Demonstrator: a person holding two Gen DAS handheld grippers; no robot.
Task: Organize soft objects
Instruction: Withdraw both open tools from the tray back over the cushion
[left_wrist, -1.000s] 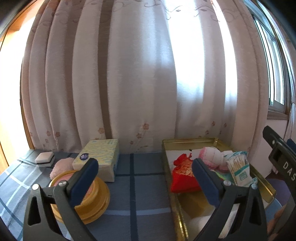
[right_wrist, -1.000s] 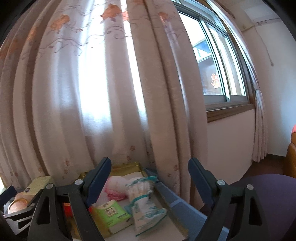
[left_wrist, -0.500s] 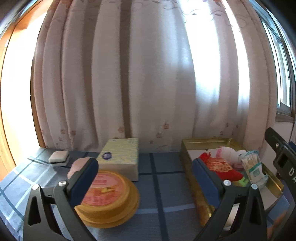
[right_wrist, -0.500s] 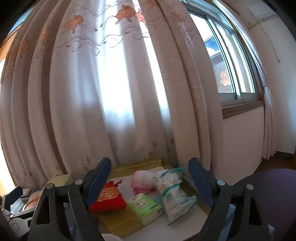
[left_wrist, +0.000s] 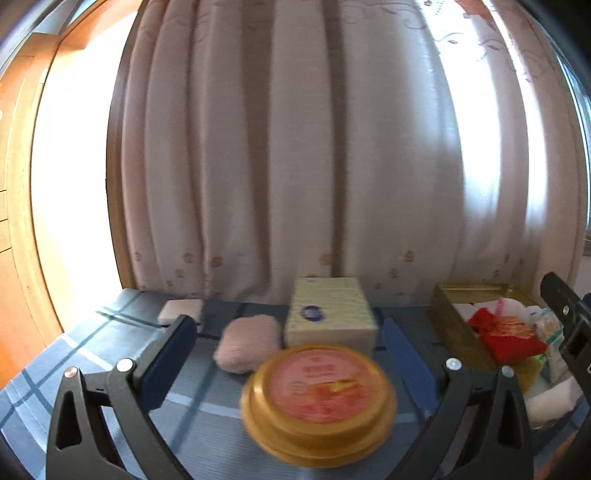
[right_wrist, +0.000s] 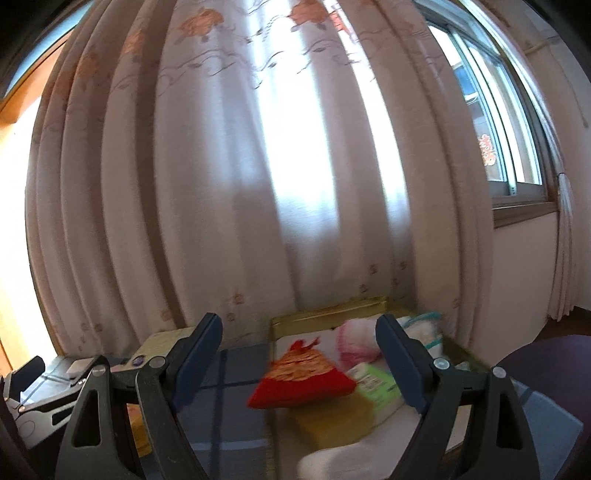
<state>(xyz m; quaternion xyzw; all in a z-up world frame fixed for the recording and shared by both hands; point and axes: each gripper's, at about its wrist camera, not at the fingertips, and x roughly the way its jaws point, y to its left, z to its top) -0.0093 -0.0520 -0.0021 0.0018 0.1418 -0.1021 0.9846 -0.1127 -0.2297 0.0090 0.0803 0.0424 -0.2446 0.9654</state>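
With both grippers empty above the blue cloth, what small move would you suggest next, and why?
Probably ease the left gripper forward and down toward the pink puff. Its jaws stand open and empty, the puff lies loose on the cloth beside the tissue pack, and other soft things already sit in the gold tray.

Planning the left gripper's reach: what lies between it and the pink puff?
Only bare blue checked cloth, in the left wrist view, separates the open left gripper from the pink puff.
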